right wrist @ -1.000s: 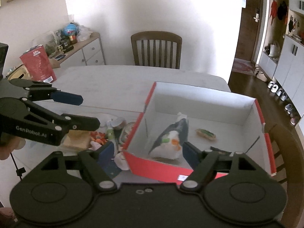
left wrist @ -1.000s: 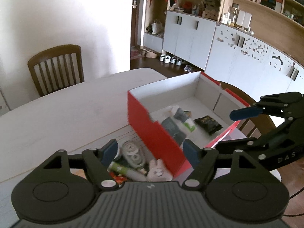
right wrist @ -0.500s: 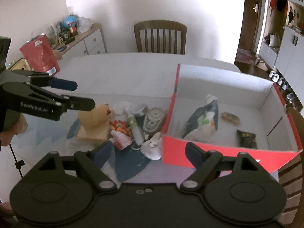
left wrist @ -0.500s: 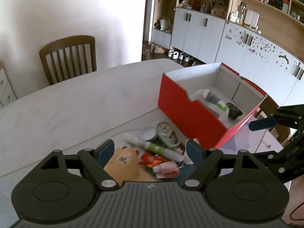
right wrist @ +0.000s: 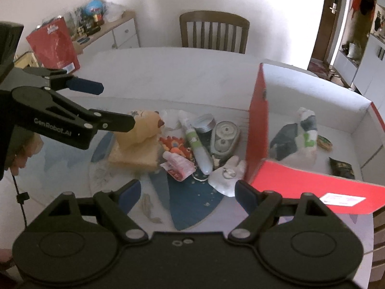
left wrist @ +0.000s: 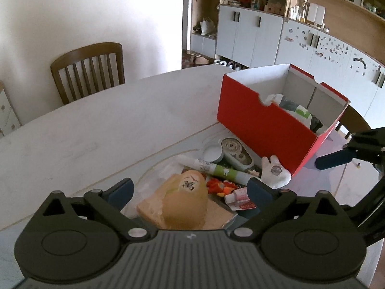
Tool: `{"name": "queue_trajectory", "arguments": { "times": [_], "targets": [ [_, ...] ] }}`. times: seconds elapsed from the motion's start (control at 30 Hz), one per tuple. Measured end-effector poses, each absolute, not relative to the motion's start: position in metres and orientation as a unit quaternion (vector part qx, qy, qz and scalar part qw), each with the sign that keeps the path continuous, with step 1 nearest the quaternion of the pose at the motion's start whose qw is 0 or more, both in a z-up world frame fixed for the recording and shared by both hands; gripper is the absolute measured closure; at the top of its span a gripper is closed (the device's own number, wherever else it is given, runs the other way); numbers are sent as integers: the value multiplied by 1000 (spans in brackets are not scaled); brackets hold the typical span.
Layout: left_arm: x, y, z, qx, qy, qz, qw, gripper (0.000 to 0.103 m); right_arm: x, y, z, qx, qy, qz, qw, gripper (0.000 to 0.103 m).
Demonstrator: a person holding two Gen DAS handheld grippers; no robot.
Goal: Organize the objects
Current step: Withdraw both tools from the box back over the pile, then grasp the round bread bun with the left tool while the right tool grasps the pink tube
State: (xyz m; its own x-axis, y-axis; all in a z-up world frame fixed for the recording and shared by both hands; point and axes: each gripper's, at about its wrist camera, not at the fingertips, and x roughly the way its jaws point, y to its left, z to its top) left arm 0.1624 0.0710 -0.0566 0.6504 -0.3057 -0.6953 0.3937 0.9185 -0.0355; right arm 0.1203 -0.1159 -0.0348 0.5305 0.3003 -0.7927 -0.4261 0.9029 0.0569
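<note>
A red shoebox (left wrist: 259,125) with a white inside stands right of a pile of small things. In the pile are a yellow plush toy (left wrist: 185,202) on a tan block, a white-and-green tube (right wrist: 198,144), a round tin (right wrist: 204,124), a grey tape dispenser (right wrist: 225,137), a white mitten-shaped piece (right wrist: 227,174) and a pink sachet (right wrist: 178,165). My left gripper (left wrist: 190,190) hangs over the plush; its jaws are opening and straddle the toy without pressing it. My right gripper (right wrist: 187,192) is open over the blue mat, with nothing between its fingers. A pouch (right wrist: 296,137) lies in the box.
A wooden chair (right wrist: 214,31) stands at the table's far side. A red bag (right wrist: 53,45) and clutter sit on a sideboard at the left. Two small packets (right wrist: 341,167) lie in the box. Cupboards and shelves (left wrist: 300,38) line the room beyond.
Both grippers have swung from over the box towards the pile and come lower. The left jaws have spread wider, and the plush now lies between them.
</note>
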Motion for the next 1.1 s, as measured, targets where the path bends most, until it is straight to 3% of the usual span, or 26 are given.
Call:
{"name": "queue_trajectory", "arguments": {
  "times": [0.43,1.1],
  "targets": [
    [181,77,-85,63,395,-205,893,2,138,-89,-64,-105,443,237,858,20],
    [189,80,-96,40,395,-193,897,3,164,-75,-90,-144,453,248,844,55]
  ]
}}
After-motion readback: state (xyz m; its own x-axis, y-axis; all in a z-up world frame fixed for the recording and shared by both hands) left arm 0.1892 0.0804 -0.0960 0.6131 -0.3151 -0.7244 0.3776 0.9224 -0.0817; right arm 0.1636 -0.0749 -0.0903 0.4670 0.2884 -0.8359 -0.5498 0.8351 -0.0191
